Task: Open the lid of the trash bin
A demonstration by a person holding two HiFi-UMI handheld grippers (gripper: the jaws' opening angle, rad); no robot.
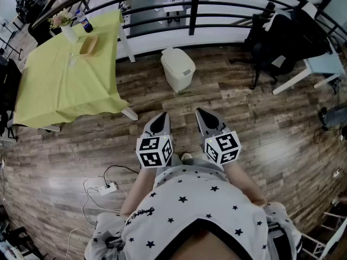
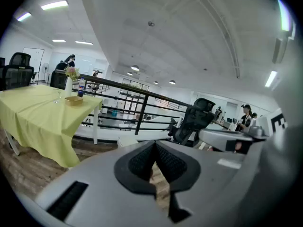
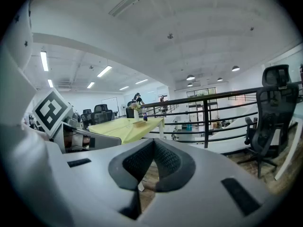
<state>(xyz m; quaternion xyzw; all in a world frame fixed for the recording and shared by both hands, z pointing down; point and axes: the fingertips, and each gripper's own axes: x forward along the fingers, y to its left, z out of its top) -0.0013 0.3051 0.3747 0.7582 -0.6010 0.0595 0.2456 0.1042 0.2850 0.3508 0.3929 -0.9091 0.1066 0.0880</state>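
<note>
The white trash bin (image 1: 178, 69) stands on the wood floor by the railing with its lid down. In the head view both grippers are held close to the person's body, well short of the bin. My left gripper (image 1: 162, 117) and my right gripper (image 1: 201, 112) point toward it side by side. Each has its jaws closed together with nothing between them. The left gripper view looks past its shut tips (image 2: 155, 144), where a white sliver that may be the bin's top (image 2: 127, 141) shows just above the jaw. The right gripper's tips (image 3: 154, 142) hide the bin.
A table under a yellow cloth (image 1: 65, 75) stands left of the bin, with a bottle, a vase and a small basket on it. A black railing (image 1: 190, 10) runs behind. At the right are an office chair (image 1: 274, 45) and a white desk (image 1: 325, 66). A power strip (image 1: 107, 188) with cables lies on the floor at the left.
</note>
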